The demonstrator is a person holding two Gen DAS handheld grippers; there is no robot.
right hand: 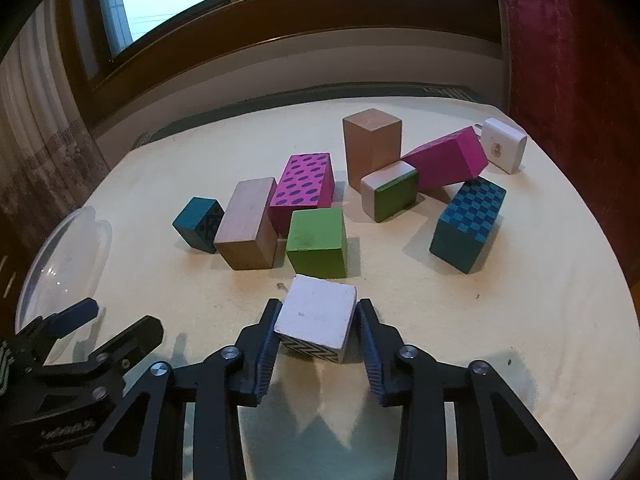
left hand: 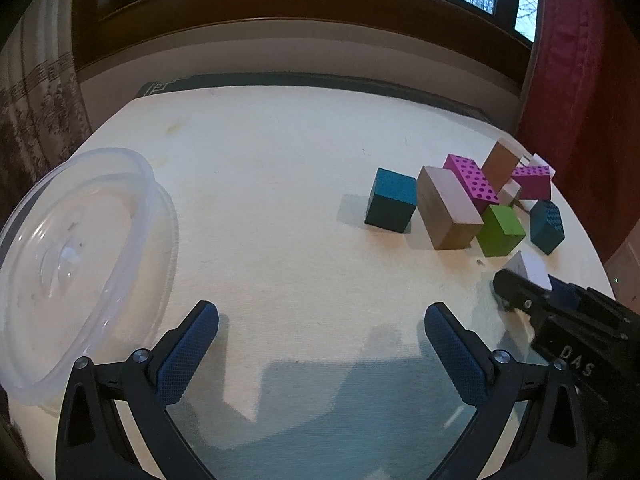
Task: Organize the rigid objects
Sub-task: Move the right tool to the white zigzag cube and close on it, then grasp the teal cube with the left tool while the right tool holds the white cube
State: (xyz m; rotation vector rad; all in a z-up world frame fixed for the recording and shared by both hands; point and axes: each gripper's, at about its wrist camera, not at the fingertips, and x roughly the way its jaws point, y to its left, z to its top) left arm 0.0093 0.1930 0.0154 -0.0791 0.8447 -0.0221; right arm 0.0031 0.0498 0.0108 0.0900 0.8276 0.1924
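Observation:
A white block (right hand: 318, 312) with a black zigzag side sits between the fingers of my right gripper (right hand: 319, 306), which is shut on it just in front of a pile of blocks. In the left wrist view that white block (left hand: 530, 266) shows at the tip of the right gripper (left hand: 516, 288). My left gripper (left hand: 320, 310) stands open over bare tablecloth, nothing between its fingers. A clear plastic bowl (left hand: 76, 248) lies to its left. The pile holds a green cube (right hand: 316, 240), a wooden block (right hand: 248, 224), a magenta dotted block (right hand: 304, 188) and a teal cube (right hand: 198, 222).
Further back stand a tall wooden block (right hand: 372, 148), a plain magenta block (right hand: 448, 156), a teal checked block (right hand: 468, 224), a white-and-green block (right hand: 390, 194) and a small white device (right hand: 503, 144). A round table with a cream cloth (left hand: 280, 184) carries everything. A red curtain (right hand: 568, 60) hangs at right.

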